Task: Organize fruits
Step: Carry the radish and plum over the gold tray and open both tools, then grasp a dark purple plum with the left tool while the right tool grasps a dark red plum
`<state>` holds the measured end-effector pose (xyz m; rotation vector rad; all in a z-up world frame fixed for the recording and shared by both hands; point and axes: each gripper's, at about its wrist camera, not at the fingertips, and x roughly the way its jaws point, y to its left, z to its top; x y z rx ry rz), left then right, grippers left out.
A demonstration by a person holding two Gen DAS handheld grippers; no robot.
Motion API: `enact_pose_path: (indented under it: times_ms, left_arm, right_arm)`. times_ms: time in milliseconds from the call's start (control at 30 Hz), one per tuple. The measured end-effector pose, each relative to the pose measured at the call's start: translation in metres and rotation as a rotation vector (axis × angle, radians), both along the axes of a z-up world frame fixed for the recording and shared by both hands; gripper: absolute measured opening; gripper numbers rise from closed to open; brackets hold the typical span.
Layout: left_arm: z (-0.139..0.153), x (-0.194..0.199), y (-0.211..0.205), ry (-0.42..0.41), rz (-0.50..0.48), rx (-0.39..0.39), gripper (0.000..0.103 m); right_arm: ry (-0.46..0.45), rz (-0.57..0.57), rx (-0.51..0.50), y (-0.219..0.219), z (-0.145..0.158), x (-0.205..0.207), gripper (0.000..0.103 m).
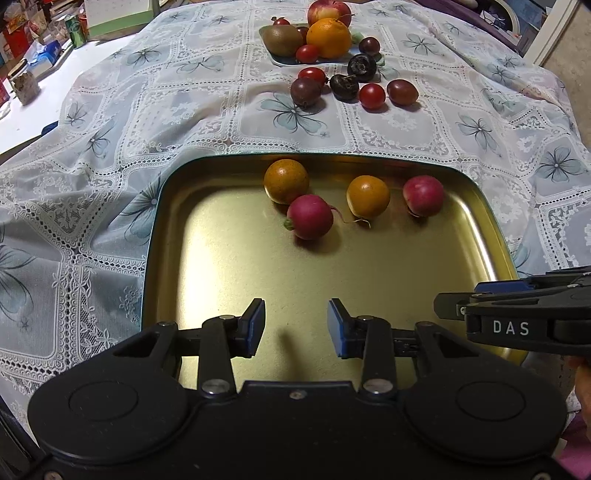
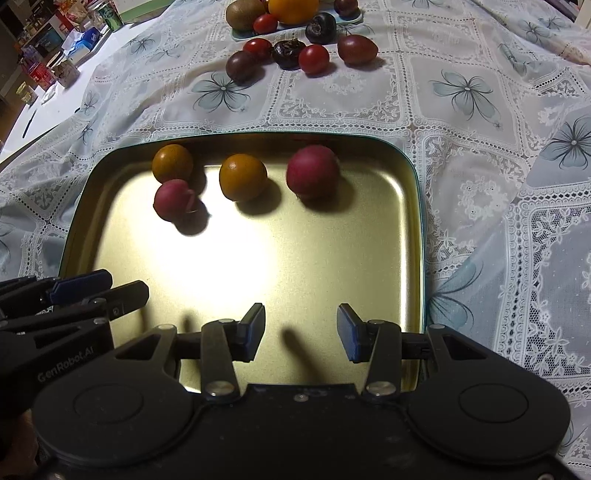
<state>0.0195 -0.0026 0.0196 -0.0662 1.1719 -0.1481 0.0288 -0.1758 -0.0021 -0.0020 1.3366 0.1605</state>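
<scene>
A gold metal tray point(image 1: 221, 295) point(image 2: 332, 295) lies on the lace cloth just ahead of both grippers. At its far side lie two orange-brown round fruits point(image 1: 286, 181) point(image 1: 368, 195) and two pink-red radish-like ones point(image 1: 310, 217) point(image 1: 423, 195); they also show in the right wrist view point(image 2: 172, 162) point(image 2: 242, 177) point(image 2: 170, 200) point(image 2: 312, 170). My left gripper point(image 1: 295, 326) is open and empty over the tray's near part. My right gripper point(image 2: 301, 332) is open and empty beside it, and shows at the right edge of the left wrist view point(image 1: 517, 314).
Beyond the tray lie loose cherry tomatoes point(image 1: 372, 96), dark plums point(image 1: 306, 92) and dark fruits point(image 1: 344, 88). A small plate point(image 1: 280, 61) at the back holds a kiwi point(image 1: 283, 38), an orange point(image 1: 328, 38) and an apple point(image 1: 328, 11). Boxes and jars point(image 1: 24, 86) stand far left.
</scene>
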Motion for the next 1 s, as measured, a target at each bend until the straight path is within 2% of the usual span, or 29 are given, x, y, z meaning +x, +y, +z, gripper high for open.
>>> enact_pose_path:
  times_ms: [267, 467, 733, 1000]
  left_arm:
    - [0.007, 0.014, 0.000, 0.001, -0.013, -0.008, 0.046]
    - [0.016, 0.038, 0.001, -0.018, -0.008, -0.004, 0.046]
    - [0.025, 0.086, 0.002, -0.035, 0.014, 0.001, 0.046]
    - [0.017, 0.144, -0.004, -0.048, 0.047, 0.037, 0.046]
  right_arm:
    - [-0.021, -0.013, 0.004, -0.003, 0.012, 0.007, 0.046]
    - [-0.061, -0.056, 0.001, -0.014, 0.024, 0.028, 0.046]
    - [-0.107, -0.161, -0.013, -0.041, 0.030, 0.082, 0.046]
    - [-0.124, -0.248, 0.006, -0.053, 0.020, 0.151, 0.046]
